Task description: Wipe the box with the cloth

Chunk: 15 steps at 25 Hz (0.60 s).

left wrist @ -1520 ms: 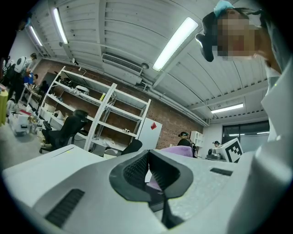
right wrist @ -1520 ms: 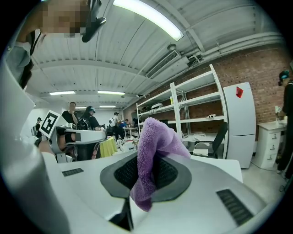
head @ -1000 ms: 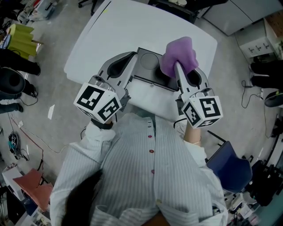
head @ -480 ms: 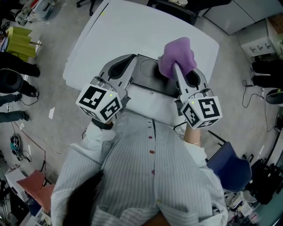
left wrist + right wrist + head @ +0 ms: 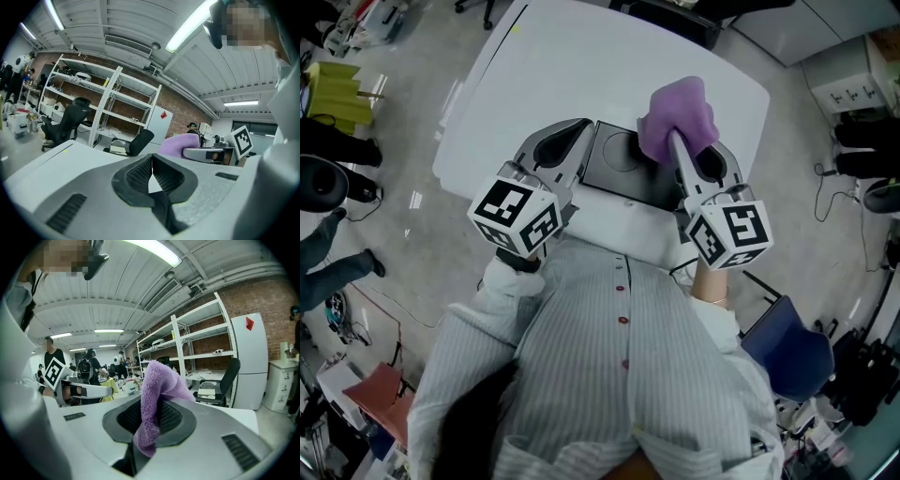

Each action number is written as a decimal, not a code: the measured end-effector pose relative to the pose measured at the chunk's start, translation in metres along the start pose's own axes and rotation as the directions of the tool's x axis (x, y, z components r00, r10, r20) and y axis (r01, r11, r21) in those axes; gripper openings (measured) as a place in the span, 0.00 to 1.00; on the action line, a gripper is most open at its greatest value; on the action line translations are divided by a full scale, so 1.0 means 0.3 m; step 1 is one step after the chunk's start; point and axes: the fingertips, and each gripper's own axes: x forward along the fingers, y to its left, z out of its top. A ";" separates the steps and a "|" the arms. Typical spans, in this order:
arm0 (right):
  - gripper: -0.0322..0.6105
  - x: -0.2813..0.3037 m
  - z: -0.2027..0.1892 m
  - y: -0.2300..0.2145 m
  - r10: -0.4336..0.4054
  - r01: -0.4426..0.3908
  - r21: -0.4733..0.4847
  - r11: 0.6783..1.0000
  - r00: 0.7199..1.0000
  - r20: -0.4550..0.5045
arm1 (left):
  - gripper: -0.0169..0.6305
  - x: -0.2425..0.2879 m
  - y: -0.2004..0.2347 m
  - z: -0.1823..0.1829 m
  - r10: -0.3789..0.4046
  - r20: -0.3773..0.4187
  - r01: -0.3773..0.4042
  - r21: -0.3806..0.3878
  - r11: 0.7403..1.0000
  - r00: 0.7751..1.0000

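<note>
Both point forward at the box (image 5: 617, 167): left tool (image 5: 580, 127) clenched empty, right tool (image 5: 672, 141) grasping the purple cloth (image 5: 682, 111).

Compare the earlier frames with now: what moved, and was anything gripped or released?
Both grippers edged forward; the right gripper carried the purple fluffy cloth slightly toward the far edge of the dark flat box. Nothing gripped or released. Unchanged: right jaws clamp the cloth, left gripper shut and empty, box on the white table.

bright ceiling strip lights, fisheye-warped edges
</note>
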 end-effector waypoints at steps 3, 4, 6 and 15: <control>0.13 0.028 -0.011 -0.008 0.004 -0.004 0.003 1.000 1.000 -0.018 | 0.04 0.019 0.019 -0.028 -0.003 -0.031 0.003 -0.004 1.000 1.000; 0.13 0.040 -0.015 -0.010 0.007 -0.007 0.003 1.000 1.000 -0.024 | 0.04 0.024 0.028 -0.039 -0.002 -0.042 0.002 -0.004 1.000 0.999; 0.13 0.065 -0.023 -0.016 0.016 -0.015 0.002 1.000 0.999 -0.038 | 0.04 0.038 0.045 -0.064 0.000 -0.068 -0.001 -0.006 1.000 0.998; 0.13 0.201 -0.088 -0.031 0.092 -0.091 0.009 0.996 0.987 -0.128 | 0.05 0.084 0.121 -0.214 0.014 -0.190 -0.021 -0.036 0.999 0.982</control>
